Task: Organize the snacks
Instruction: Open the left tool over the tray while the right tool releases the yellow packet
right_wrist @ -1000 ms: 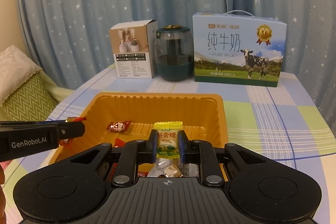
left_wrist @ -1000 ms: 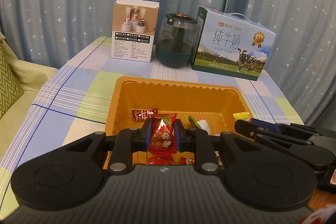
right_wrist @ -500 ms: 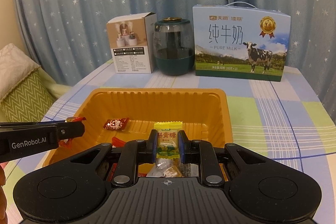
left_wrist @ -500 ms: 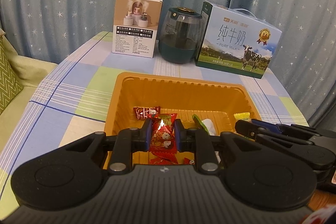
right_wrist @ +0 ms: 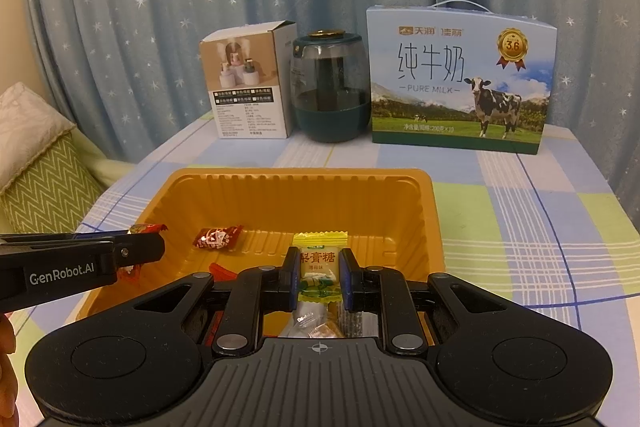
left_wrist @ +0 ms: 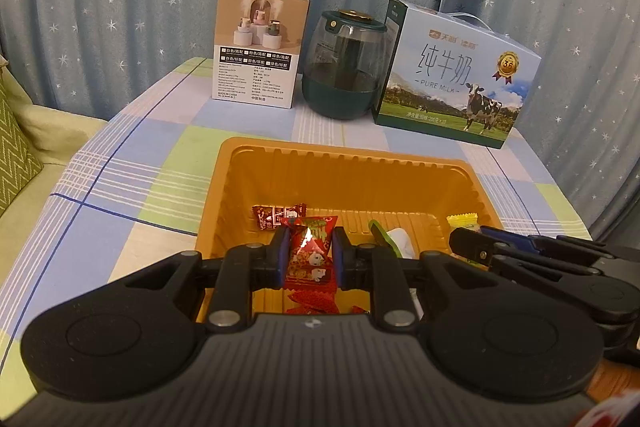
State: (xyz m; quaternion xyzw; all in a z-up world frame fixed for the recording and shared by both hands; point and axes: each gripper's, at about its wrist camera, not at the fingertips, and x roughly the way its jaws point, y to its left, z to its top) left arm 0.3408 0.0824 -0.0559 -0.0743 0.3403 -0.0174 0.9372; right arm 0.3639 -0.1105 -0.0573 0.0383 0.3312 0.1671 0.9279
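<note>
The left gripper (left_wrist: 309, 257) has its fingers (left_wrist: 281, 254) closed on a red candy (left_wrist: 310, 251), pinched upright between the pads above the orange tray (left_wrist: 344, 163) on the bench (left_wrist: 132, 179). The right gripper (right_wrist: 320, 273) likewise clamps a yellow candy (right_wrist: 319, 259) over the same tray. Another red-wrapped candy (right_wrist: 217, 237) lies on the tray floor, beyond both grippers.

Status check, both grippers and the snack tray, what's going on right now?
Left gripper shut on red candy packet. Right gripper shut on yellow candy packet. Both above orange tray, loose sweets inside. Nothing blocking.
</note>
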